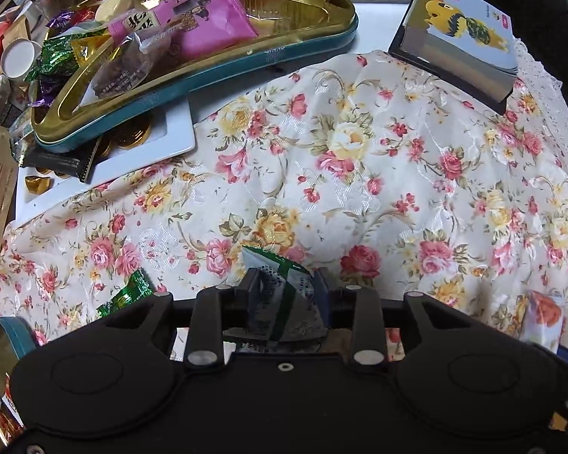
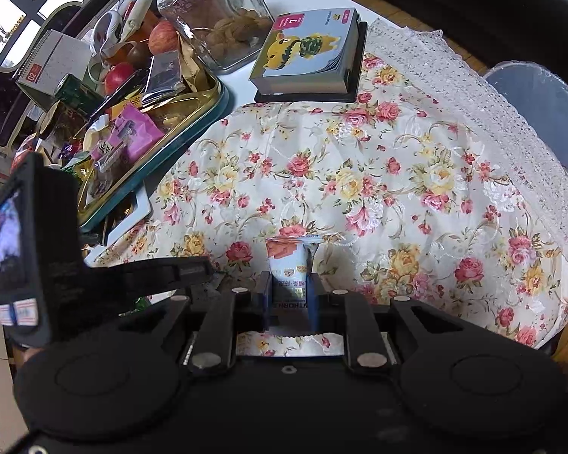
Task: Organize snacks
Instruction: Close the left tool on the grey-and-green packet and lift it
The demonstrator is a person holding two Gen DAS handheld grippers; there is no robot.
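My right gripper [image 2: 288,291] pinches a white-and-orange snack packet [image 2: 287,261], its long axis running out along the fingers. My left gripper [image 1: 284,287], jaws partly apart, has a green-and-white foil sachet [image 1: 280,283] between them — whether they press it I cannot tell. The gold-lined teal tin tray [image 2: 140,178] lies toward the floral cloth's far left edge — nearer my left.

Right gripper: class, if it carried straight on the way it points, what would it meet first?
Probably the floral tablecloth. The right gripper points steeply down, jaws shut on a white and orange snack packet, so that packet would likely touch first.
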